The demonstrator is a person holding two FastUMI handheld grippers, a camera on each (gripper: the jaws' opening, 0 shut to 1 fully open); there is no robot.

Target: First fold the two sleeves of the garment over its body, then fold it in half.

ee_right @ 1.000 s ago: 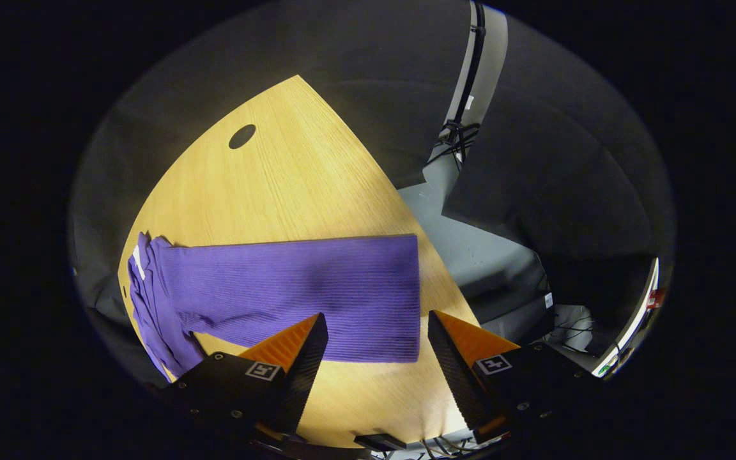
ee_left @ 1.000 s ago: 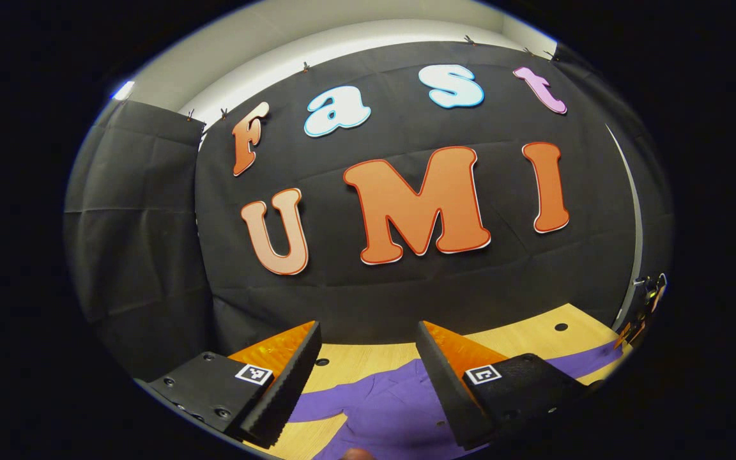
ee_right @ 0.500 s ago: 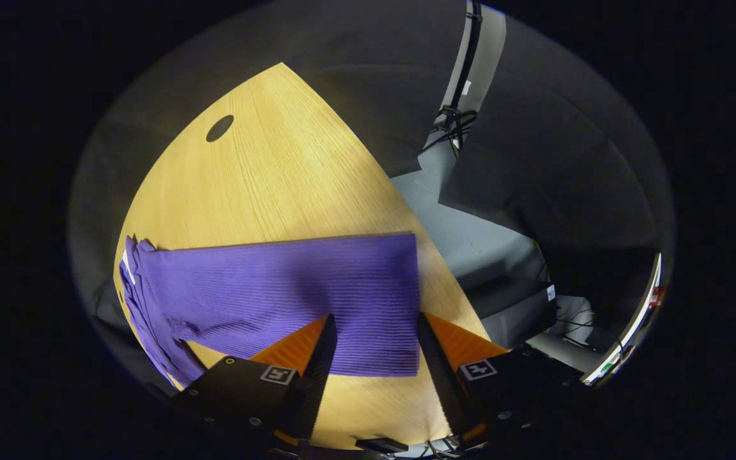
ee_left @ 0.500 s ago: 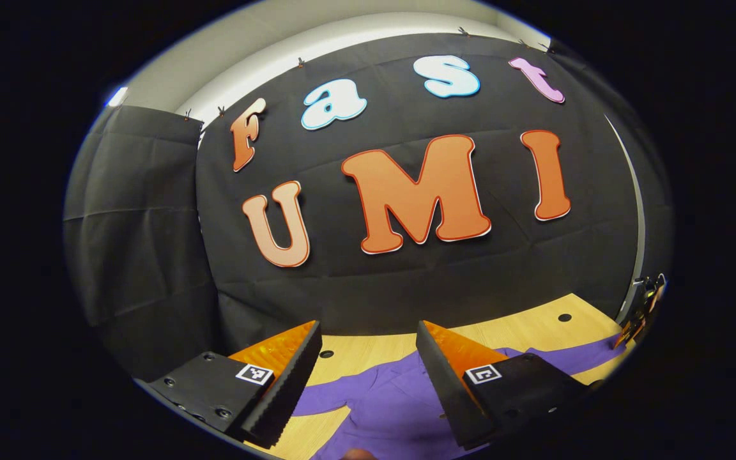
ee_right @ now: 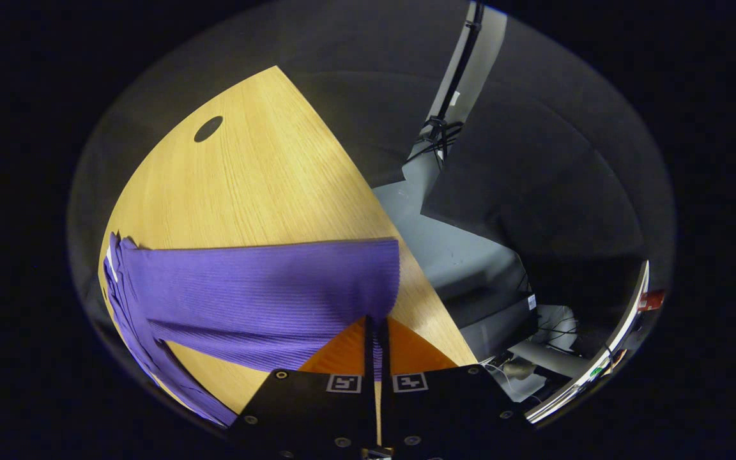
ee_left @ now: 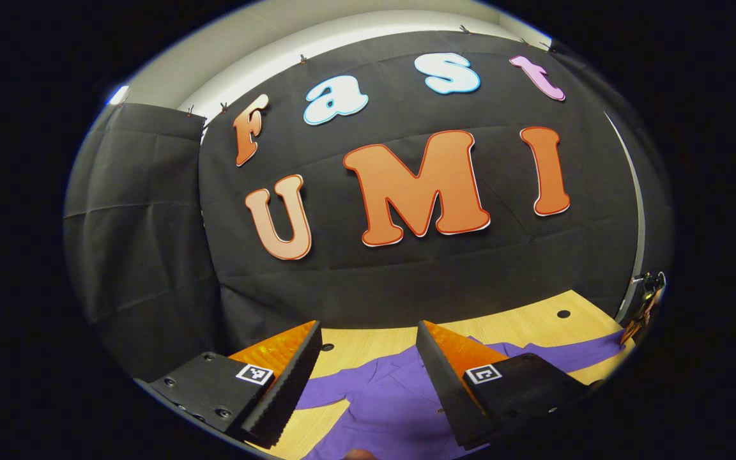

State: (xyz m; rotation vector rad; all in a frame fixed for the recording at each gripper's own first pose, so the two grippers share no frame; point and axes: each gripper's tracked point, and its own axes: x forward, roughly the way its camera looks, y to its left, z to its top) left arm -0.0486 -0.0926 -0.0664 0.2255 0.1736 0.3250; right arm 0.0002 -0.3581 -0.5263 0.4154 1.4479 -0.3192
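A purple ribbed garment [ee_left: 393,402] lies spread on the wooden table [ee_left: 521,329]. In the right gripper view one long sleeve [ee_right: 266,294] stretches across the table, its cuff end near the table's right edge. My right gripper [ee_right: 374,326] is shut on the cuff's near corner, and the fabric puckers up between the fingers. In the left gripper view my left gripper [ee_left: 368,348] hangs open above the garment's body near the collar, with nothing between its fingers. The same sleeve [ee_left: 572,354] runs off to the right there.
The table [ee_right: 259,179] has a dark cable hole [ee_right: 207,128] far from the sleeve, and its edge drops off just right of the cuff. Beyond lie grey floor [ee_right: 464,255] and cables. The black cloth wall [ee_left: 406,281] stands close behind the table.
My right gripper has come down onto the cuff and closed on its near corner, lifting the fabric slightly. My left gripper has barely shifted and stays open.
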